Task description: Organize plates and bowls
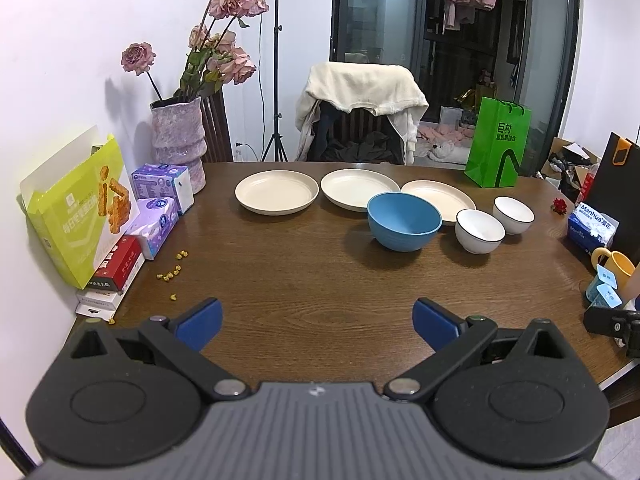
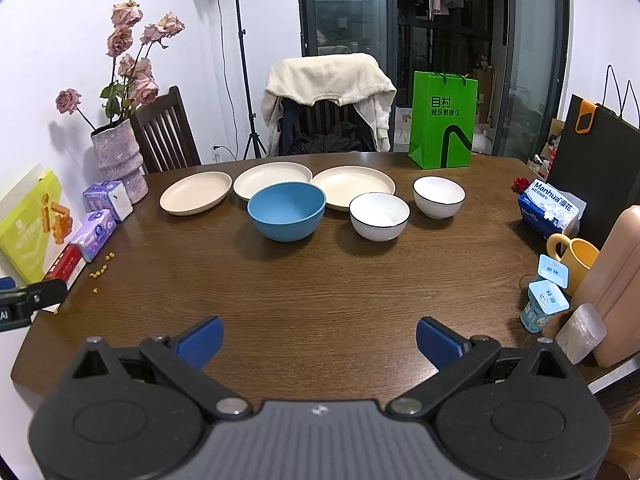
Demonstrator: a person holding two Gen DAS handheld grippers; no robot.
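Three cream plates lie in a row at the far side of the wooden table: the left plate (image 1: pixel 277 192) (image 2: pixel 196 193), the middle plate (image 1: pixel 360 189) (image 2: pixel 272 179) and the right plate (image 1: pixel 440 197) (image 2: pixel 354 184). A blue bowl (image 1: pixel 404 221) (image 2: pixel 286 210) stands in front of them. Two white bowls with dark rims sit to its right: the nearer one (image 1: pixel 479 231) (image 2: pixel 379 216) and the farther one (image 1: pixel 513 215) (image 2: pixel 439 197). My left gripper (image 1: pixel 318 322) is open over bare table near the front edge. My right gripper (image 2: pixel 319 340) is open too, with nothing between its fingers.
A vase of dried roses (image 1: pixel 178 144), tissue packs (image 1: pixel 162 190) and snack boxes (image 1: pixel 76 216) line the left wall. A green bag (image 2: pixel 442 120), tissue box (image 2: pixel 550 208), yellow mug (image 2: pixel 576 258) and yoghurt cups (image 2: pixel 544 304) crowd the right side. A draped chair (image 2: pixel 326 108) stands behind the table.
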